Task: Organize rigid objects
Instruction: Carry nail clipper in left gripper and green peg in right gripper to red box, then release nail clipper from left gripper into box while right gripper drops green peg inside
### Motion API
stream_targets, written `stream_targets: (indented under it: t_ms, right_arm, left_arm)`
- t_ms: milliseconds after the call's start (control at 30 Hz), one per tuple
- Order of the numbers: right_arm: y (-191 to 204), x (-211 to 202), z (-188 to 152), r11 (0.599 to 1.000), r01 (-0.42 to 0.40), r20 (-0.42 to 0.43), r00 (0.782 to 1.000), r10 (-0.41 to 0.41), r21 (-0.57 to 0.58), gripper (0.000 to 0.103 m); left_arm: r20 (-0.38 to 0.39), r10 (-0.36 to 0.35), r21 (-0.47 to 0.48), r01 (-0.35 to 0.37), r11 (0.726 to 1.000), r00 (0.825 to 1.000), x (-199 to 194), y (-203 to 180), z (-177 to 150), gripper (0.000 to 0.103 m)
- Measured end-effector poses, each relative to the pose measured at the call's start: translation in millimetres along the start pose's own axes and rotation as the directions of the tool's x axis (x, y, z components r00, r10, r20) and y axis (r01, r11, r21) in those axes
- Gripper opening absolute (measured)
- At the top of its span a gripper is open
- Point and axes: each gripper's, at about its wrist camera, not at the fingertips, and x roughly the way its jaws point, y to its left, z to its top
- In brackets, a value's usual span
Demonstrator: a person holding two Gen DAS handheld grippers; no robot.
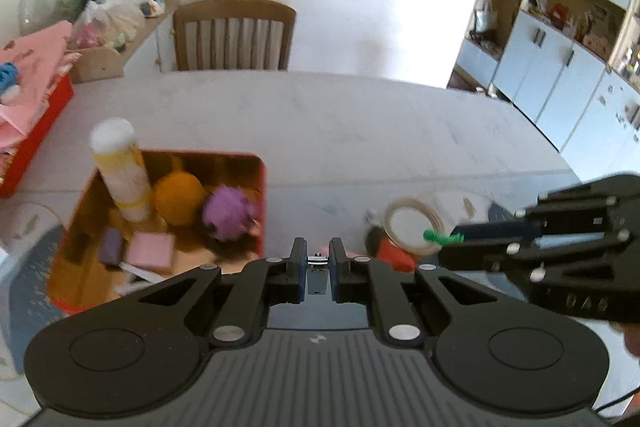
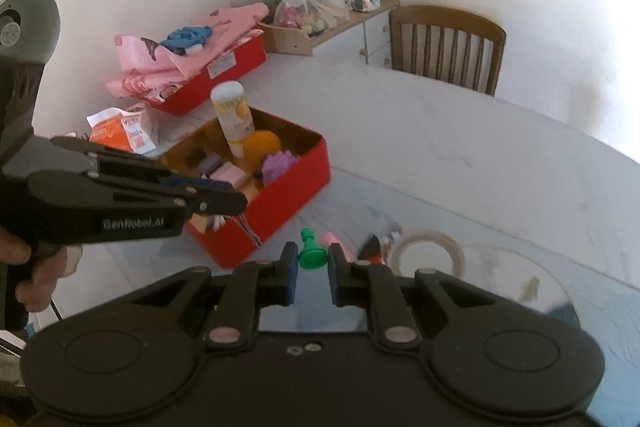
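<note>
My right gripper (image 2: 313, 259) is shut on a green chess pawn (image 2: 311, 253), held above the table; the left wrist view shows the pawn (image 1: 442, 237) sticking out of that gripper's tip (image 1: 454, 239). My left gripper (image 1: 318, 255) is shut on a small thin metal piece (image 1: 318, 259), which dangles below its tip (image 2: 240, 205) in the right wrist view, over the near corner of the red box. The open red box (image 1: 262, 195) holds a yellow-and-white tube (image 1: 120, 171), an orange ball (image 1: 178, 197), a purple fuzzy ball (image 1: 228, 213) and pink and purple blocks.
On the table by the box lie a beige tape roll (image 2: 430, 253), a red-and-black item (image 2: 374, 251) and a pink piece (image 2: 334, 241). A second red box (image 2: 224, 73) with pink paper and an orange packet (image 2: 120, 131) sit further left. A wooden chair (image 1: 234, 35) stands behind the table.
</note>
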Motion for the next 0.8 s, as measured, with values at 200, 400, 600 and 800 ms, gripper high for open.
stream_targets:
  t_ms: [200, 400, 600, 800]
  right_arm:
    - [25, 22, 25, 1.0, -0.012, 0.013, 1.0, 0.013, -0.023, 0.014]
    - [51, 55, 46, 0.998, -0.023, 0.0, 1.0, 0.023, -0.053, 0.014]
    - [75, 99, 51, 0.994, 0.005, -0.053, 0.999, -0.011, -0.111, 0.014]
    - [89, 143, 48, 0.987, 0.051, -0.126, 0.99, -0.07, -0.151, 0.014]
  left_arm:
    - [0.043, 0.042, -0.04, -0.04, 0.998, 0.998, -10, 38, 20, 0.011]
    - [0.046, 0.092, -0.083, -0.088, 0.993, 0.995, -4, 82, 26, 0.011]
    - [0.016, 0.116, -0.115, -0.114, 0.987, 0.993, 13, 120, 23, 0.011]
    - [0.017, 0.115, -0.125, -0.112, 0.986, 0.993, 28, 143, 20, 0.011]
